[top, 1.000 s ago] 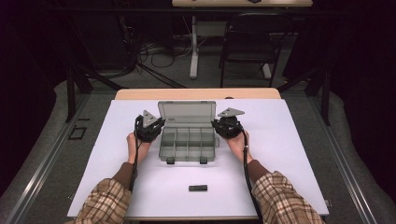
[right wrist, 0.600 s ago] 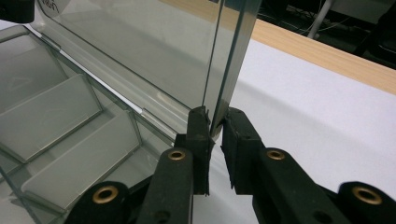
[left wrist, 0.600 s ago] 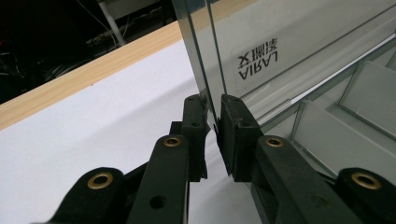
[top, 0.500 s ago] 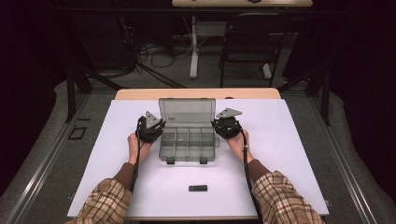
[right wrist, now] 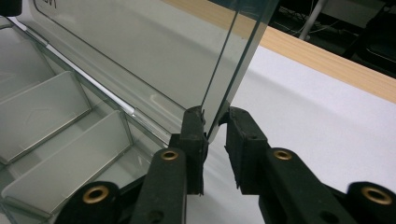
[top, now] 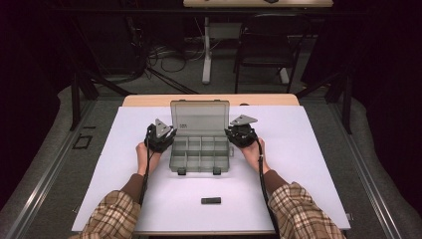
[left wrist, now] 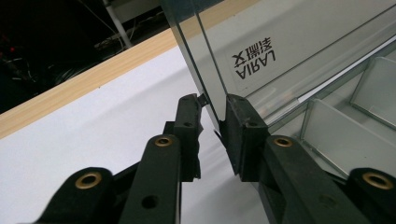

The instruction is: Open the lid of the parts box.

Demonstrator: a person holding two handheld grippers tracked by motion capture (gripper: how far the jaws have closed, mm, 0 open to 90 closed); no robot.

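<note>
Clear organiser box [top: 200, 149] sits mid table [top: 308, 164], lid [top: 200, 118] upright at its far edge, w/ left hand-held gripper [left wrist: 212, 119] & right hand-held gripper [right wrist: 215, 122] straddling its side edges (jaws just been opening, pads now slack), equally near

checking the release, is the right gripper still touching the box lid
Cannot tell. In the right gripper view the right gripper, jaws just opening, straddles the lid edge: a gap at one jaw, the other too close to judge.
</note>
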